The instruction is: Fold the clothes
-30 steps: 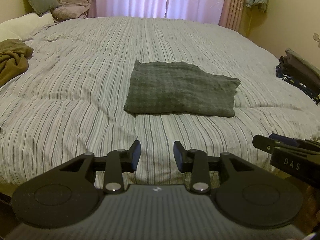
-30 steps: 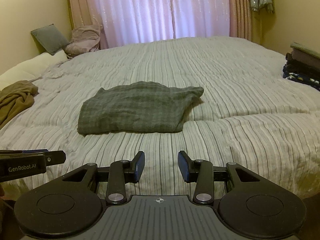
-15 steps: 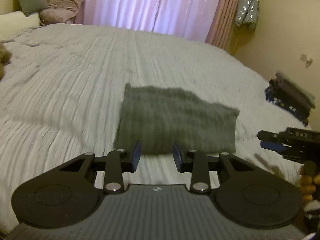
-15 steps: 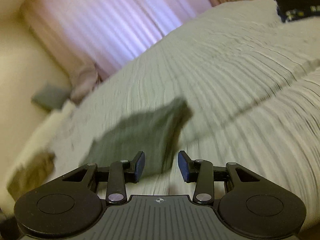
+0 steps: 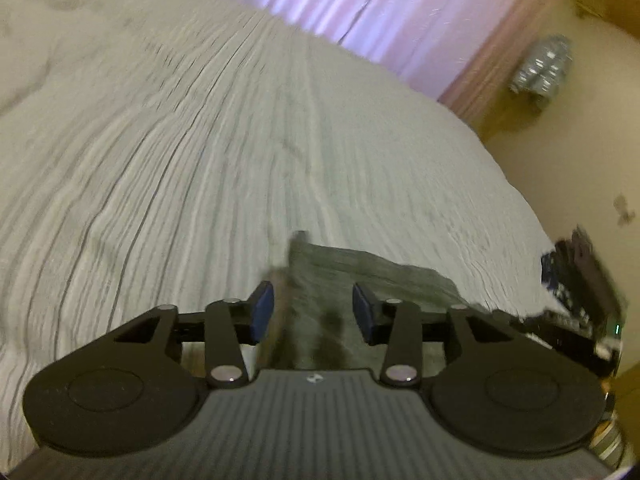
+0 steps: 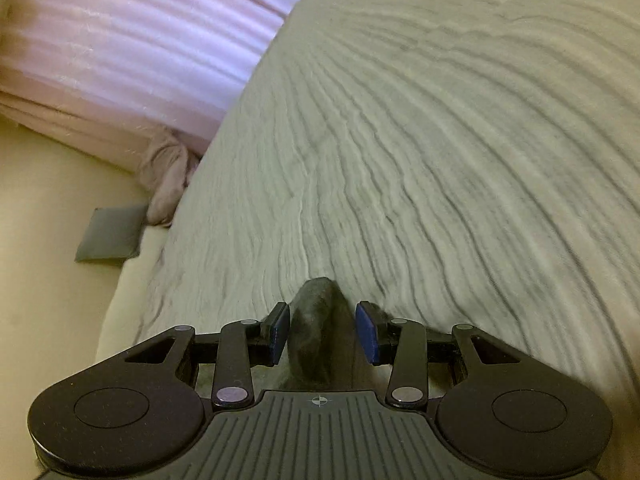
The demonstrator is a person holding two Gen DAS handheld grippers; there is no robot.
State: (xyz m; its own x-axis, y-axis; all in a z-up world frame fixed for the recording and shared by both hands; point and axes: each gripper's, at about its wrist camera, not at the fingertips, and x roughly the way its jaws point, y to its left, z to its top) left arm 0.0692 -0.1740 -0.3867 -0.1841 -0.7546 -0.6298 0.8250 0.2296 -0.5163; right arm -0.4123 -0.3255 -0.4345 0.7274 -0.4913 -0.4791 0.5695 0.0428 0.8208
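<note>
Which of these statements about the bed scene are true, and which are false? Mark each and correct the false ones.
1. The left tongs are shut on the grey-green folded woven cloth. False: they are open, with cloth between the fingers.
2. The right tongs are open. True.
3. The cloth lies on a striped pale bedspread. True.
4. The curtains are dark blue. False: they are pale pink.
5. A grey square cushion shows in the right wrist view. True.
</note>
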